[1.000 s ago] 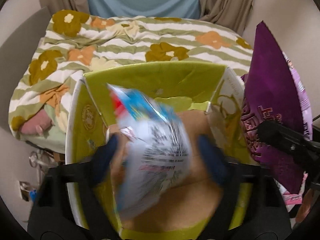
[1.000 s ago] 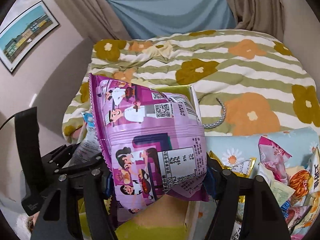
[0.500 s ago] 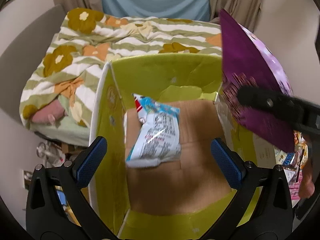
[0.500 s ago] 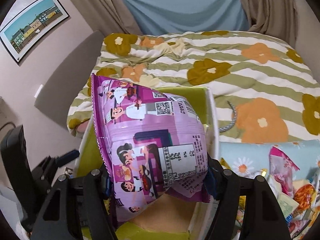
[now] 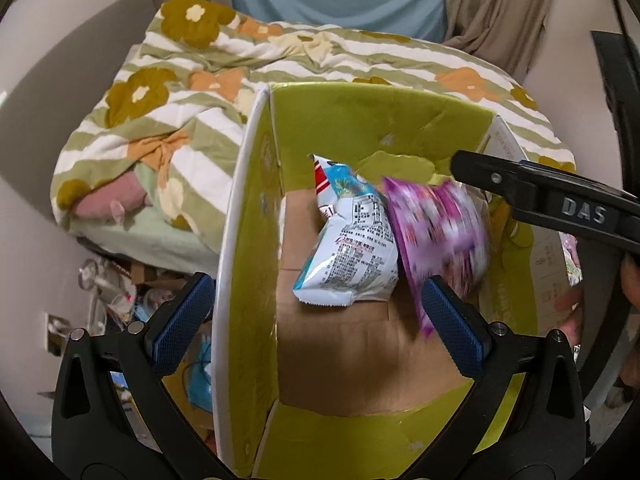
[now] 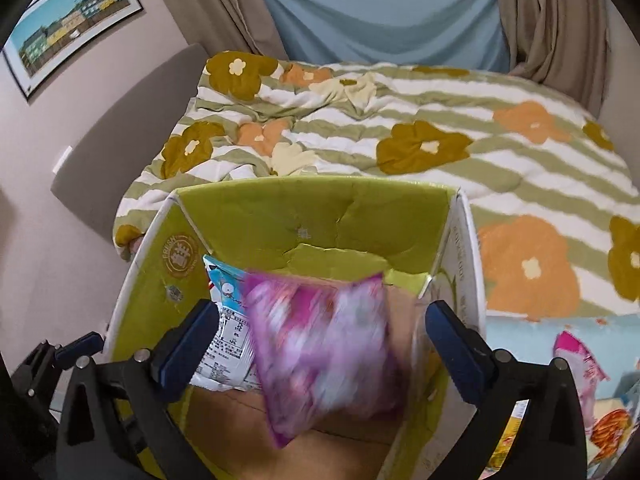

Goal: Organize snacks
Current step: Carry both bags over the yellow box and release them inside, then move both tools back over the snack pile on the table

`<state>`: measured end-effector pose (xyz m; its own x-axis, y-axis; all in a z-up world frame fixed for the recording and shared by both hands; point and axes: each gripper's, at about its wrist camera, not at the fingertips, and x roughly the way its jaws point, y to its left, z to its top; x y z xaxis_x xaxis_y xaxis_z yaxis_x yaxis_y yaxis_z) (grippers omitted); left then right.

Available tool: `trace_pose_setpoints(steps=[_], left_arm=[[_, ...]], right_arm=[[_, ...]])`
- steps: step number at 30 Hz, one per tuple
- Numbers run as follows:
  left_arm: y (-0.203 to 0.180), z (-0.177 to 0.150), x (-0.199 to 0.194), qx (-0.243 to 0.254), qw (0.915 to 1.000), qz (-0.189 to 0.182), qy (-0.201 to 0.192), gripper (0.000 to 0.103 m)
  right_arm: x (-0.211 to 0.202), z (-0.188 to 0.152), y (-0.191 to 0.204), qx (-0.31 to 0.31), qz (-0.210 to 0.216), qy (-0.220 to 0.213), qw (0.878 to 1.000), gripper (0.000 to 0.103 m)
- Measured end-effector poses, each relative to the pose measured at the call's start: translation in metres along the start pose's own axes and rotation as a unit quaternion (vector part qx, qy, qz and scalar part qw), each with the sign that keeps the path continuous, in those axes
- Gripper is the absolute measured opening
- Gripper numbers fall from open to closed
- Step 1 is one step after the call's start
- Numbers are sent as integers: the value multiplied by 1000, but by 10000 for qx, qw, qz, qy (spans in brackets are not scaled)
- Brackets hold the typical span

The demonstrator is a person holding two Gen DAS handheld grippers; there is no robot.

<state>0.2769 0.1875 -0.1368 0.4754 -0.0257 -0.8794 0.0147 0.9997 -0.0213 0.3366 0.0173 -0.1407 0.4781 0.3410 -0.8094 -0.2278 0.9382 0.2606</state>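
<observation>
1. Where the left wrist view looks down, an open green cardboard box (image 5: 256,208) is seen standing against a bed covered by a flowered, striped quilt (image 5: 192,92).
2. The left gripper (image 5: 320,320) is held over the box's near left wall; its blue-padded fingers (image 5: 180,320) are spread wide apart, one outside that wall and one over the brown floor, with nothing gripped between them.
3. A white-and-blue snack bag (image 5: 352,248) is seen lying on the box floor toward the far left corner, printed side up.
4. A purple snack bag (image 5: 436,236), blurred, is seen just to the right of it, touching or overlapping its right edge, with its lower corner hidden behind the left gripper's right finger.
5. One black finger of the right gripper (image 5: 552,200) reaches in over the box's right wall, clear of the purple bag.
6. In the right wrist view, the right gripper (image 6: 320,344) is pointed down into the same box (image 6: 168,240), and its jaws are opening; the pads (image 6: 456,344) stand well apart.
7. The purple snack bag (image 6: 324,356) is seen between the pads but pressed by neither; it is smeared by blur, so whether it rests on the floor cannot be told.
8. The white-and-blue snack bag (image 6: 228,320) is partly covered by the purple bag, near the left wall.
9. More snack packets (image 6: 580,360) lie outside the box, beyond its right wall, on a light blue cloth (image 6: 520,332).
</observation>
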Motion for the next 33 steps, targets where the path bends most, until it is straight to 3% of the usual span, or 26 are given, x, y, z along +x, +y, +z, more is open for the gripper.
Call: trace_pose_setpoints(steps=[4, 8, 12, 18, 26, 33], left_arm=[[2, 2, -11, -10, 9999, 150, 33, 103], [5, 9, -39, 62, 9994, 198, -282, 103], [1, 16, -68, 232, 9969, 475, -575, 103], [-10, 16, -97, 426, 9947, 378, -856, 103], [-62, -3, -122, 665, 9925, -128, -1016, 103], [-146, -38, -128, 975, 9895, -419, -977, 103]], right_arm=[[-9, -2, 2, -63, -15, 37, 10000, 103], [-33, -2, 8, -112, -17, -157, 9998, 103], [-63, -2, 11, -36, 17, -252, 9997, 103], [-112, -10, 12, -6, -268, -540, 9982, 103], [-171, -38, -12, 201, -368, -835, 9956, 103], [-222, -88, -81, 490, -571, -936, 9928, 103]])
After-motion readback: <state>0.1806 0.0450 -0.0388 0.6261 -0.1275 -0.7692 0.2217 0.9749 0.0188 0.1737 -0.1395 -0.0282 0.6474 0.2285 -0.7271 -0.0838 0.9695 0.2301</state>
